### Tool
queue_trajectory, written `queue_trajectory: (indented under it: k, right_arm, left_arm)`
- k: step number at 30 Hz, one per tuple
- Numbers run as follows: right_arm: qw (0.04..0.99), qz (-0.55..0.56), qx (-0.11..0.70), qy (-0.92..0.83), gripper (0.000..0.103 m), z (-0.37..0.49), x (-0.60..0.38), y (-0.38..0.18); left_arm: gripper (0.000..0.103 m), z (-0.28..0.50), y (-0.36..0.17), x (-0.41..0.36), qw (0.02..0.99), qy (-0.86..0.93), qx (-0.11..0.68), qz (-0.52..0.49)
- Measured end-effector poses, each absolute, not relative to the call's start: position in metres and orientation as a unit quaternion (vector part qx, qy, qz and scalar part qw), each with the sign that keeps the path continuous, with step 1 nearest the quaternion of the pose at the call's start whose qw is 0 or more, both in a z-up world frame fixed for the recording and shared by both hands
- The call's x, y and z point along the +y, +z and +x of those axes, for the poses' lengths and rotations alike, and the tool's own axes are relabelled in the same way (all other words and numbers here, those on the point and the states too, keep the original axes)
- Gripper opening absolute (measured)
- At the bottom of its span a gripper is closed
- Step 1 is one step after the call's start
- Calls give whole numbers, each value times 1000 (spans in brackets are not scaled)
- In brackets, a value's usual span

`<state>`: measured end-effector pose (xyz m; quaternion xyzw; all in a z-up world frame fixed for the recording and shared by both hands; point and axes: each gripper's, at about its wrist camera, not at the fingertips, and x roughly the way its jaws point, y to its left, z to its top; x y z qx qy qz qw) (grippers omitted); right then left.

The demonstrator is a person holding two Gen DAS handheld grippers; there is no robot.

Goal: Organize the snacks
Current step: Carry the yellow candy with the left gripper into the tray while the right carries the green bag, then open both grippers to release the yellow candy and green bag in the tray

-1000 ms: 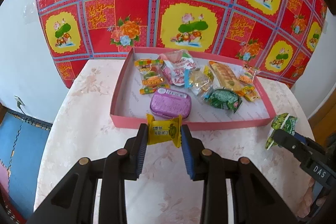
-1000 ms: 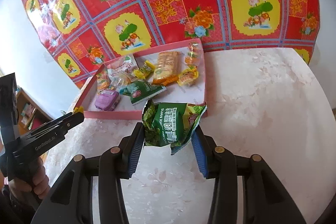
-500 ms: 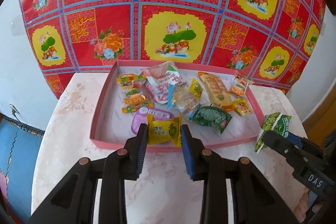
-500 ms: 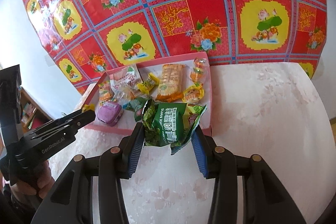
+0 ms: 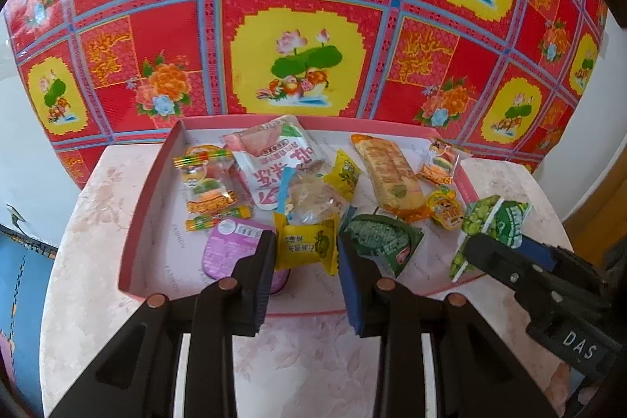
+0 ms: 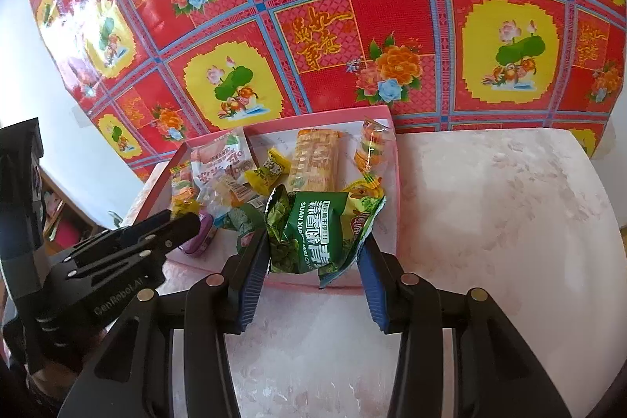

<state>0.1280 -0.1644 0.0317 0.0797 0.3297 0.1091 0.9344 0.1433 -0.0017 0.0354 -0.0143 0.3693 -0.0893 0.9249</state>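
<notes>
My left gripper (image 5: 306,249) is shut on a small yellow snack packet (image 5: 306,246) and holds it over the front middle of the pink tray (image 5: 145,206). My right gripper (image 6: 313,245) is shut on a green snack bag (image 6: 317,232) and holds it over the tray's front right part (image 6: 392,198). The right gripper with its green bag (image 5: 493,222) also shows at the right of the left wrist view. The left gripper (image 6: 172,226) shows at the left of the right wrist view. The tray holds several snacks, among them a purple tin (image 5: 229,245).
The tray sits at the back of a pale floral table (image 5: 86,261), against a red and yellow flowered cloth (image 5: 298,26). In the tray lie a white pouch (image 5: 274,159), a long orange bar (image 5: 392,175) and a dark green packet (image 5: 382,239). Bare table lies right of the tray (image 6: 501,206).
Both grippers have moved forward with their snacks, from in front of the tray to over it. The tray now looks larger and closer in both views.
</notes>
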Motion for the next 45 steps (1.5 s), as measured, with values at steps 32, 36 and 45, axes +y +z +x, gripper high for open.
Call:
queue_trajectory:
  k: [32,36,45]
  right_arm:
    - [928,81,348,104,48,153,-160,16]
    - [931,82,341,104,52,150,-162,20]
    - [936,84,326,99,59,141,-165,28]
  left_arm:
    - [49,173,23,-13,919,-79,386,-6]
    - [56,172,23,-12,918,-81,389,-12]
    - [73,161,30,-4,926,-65,373,-14]
